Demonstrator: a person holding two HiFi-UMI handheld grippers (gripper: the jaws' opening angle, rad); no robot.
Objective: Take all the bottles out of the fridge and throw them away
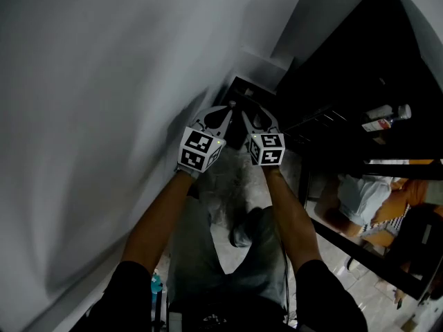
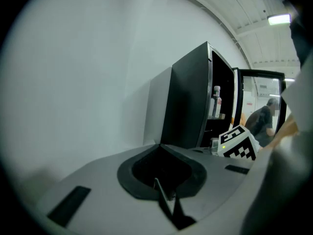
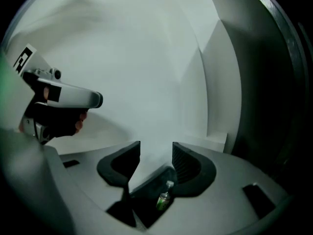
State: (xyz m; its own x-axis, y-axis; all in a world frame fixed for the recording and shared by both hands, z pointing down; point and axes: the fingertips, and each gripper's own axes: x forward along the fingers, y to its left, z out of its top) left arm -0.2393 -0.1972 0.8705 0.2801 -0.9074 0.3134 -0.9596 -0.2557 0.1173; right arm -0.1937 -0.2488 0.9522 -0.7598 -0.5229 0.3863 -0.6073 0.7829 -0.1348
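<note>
Bottle below right tool, jaws apart

A plain workroom, likely an office or lab corner: bare white wall, black fridge with bottles inside, ceiling strip light, another person beyond.

A: Where is the bin?
B: In the corner, with the wall left of it and the fridge right. One bottle lies inside.
A: Any others?
B: A second bottle, lying on a fridge shelf.
</note>
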